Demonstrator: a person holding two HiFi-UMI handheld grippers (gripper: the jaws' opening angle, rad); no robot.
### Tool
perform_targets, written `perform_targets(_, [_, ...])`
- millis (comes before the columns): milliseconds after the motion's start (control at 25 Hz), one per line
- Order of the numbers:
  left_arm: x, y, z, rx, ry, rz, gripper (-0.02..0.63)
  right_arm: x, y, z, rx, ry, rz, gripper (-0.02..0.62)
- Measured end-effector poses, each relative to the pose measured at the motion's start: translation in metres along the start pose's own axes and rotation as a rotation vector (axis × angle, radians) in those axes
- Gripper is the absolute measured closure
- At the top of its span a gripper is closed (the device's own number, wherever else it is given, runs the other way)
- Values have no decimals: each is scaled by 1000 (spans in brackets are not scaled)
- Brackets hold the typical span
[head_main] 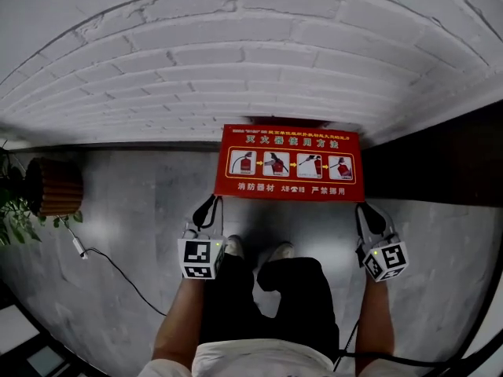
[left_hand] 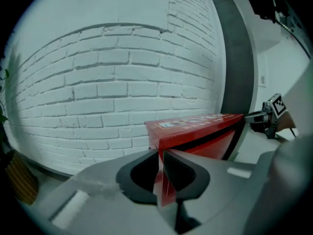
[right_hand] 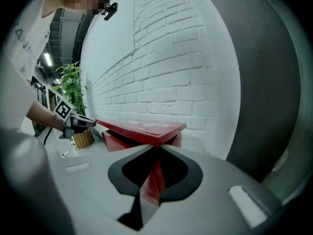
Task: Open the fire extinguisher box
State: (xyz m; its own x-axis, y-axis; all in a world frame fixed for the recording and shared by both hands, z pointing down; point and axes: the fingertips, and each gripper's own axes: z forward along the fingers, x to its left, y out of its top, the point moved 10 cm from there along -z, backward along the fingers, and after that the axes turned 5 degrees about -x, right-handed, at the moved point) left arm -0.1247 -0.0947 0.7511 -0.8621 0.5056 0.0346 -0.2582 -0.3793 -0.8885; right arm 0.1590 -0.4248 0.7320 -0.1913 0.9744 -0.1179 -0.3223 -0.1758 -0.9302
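Note:
The red fire extinguisher box stands on the floor against the white brick wall. Its lid (head_main: 287,163) carries white picture instructions and is raised at the front, leaving a gap above the box body (left_hand: 211,143). My left gripper (head_main: 213,204) is shut on the lid's front left corner; in the left gripper view the jaws (left_hand: 161,166) pinch the red edge of the lid (left_hand: 195,124). My right gripper (head_main: 362,209) is shut on the front right corner, with the lid (right_hand: 142,127) clamped at its jaws (right_hand: 157,168) above the box body (right_hand: 115,140). The box's inside is hidden.
A wicker plant pot (head_main: 55,185) with green leaves (head_main: 11,210) stands at the left by the wall. A white cable (head_main: 102,261) trails over the grey floor. A dark wall panel (head_main: 440,155) is at the right. The person's shoes (head_main: 258,250) are just before the box.

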Motion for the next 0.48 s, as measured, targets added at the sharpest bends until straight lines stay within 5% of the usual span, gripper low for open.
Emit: perform_targets(480, [29,142,35,-132,91,0,577,-30,132,51,-213,-65,-117,555])
